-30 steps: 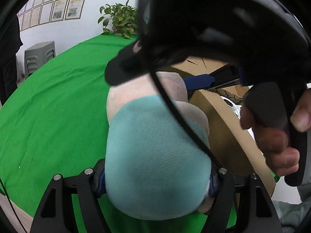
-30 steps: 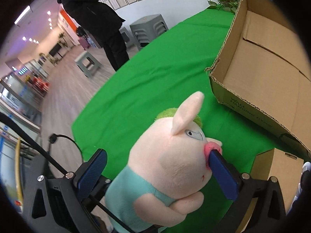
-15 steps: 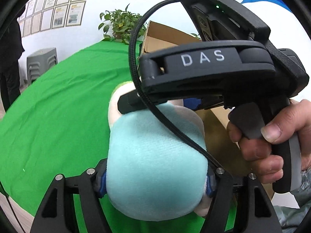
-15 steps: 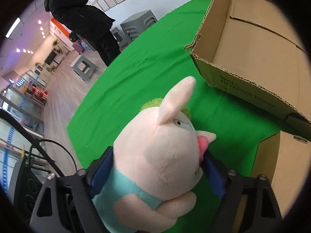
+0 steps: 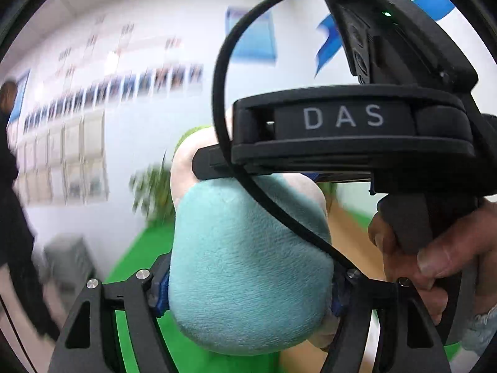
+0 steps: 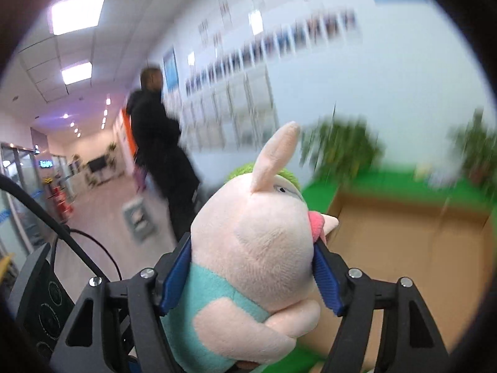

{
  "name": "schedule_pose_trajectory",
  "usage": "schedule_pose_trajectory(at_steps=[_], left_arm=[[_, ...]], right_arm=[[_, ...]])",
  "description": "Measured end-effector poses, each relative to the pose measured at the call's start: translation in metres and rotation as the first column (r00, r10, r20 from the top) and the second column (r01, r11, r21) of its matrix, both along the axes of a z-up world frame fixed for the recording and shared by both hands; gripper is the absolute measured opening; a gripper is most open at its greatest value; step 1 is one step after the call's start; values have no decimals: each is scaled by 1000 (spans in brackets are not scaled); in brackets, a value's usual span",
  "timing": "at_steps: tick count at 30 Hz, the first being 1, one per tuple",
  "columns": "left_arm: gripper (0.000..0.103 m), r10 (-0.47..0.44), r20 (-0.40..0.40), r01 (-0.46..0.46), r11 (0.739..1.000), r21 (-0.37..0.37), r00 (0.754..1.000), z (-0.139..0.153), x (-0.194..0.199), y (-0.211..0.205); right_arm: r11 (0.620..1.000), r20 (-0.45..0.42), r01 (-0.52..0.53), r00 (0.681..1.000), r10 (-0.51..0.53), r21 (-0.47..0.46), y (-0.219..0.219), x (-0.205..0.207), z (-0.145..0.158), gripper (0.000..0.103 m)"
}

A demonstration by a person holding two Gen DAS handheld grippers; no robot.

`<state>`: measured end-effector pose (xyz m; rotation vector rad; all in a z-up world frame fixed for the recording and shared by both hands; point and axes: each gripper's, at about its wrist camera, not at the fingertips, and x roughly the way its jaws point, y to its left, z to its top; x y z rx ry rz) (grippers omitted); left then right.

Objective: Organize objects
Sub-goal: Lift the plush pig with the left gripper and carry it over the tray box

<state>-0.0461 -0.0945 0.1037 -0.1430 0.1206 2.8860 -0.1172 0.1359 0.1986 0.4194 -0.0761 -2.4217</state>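
Both grippers pinch the pink plush pig in a teal shirt, held aloft: left gripper on body, right gripper on head. Advice: carry level over the open brown cardboard box, release together.

We see a bright, evenly lit indoor room in both views. In the right wrist view the light comes from square ceiling panels and a row of small spots, and the panels burn out to white. The wall looks washed and faintly bluish. Motion blur smears the framed sheets, the potted plants, the standing person and the cardboard box. Only what is nearest stays sharp: the plush toy with its visible nap. Shadows are soft. Fisheye bending curves straight lines, and a dark round vignette closes off every corner.
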Motion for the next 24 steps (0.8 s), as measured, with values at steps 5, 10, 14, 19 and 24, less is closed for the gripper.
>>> schedule_pose_trajectory(at_steps=[5,10,14,19,24], left_arm=[[71,-41,-36,41,999,-7,999,24,-36,17],[71,-63,172,54,997,57,983,-12,-107,15],[71,-78,423,35,993,110,903,-69,-163,7],[73,-40,646,-27,995,93,762,-128,-200,2],[83,-34,701,-39,995,88,713,-150,-203,-5]], right_arm=[[999,-61,32,998,-32,-4,21,-28,26,70],[998,107,44,993,-49,45,-21,-103,-25,70],[995,310,41,948,-68,95,-34,-160,-94,69],[992,525,-18,849,-51,125,-43,-199,-168,69],[979,527,-37,846,-76,201,-54,-195,-181,69]])
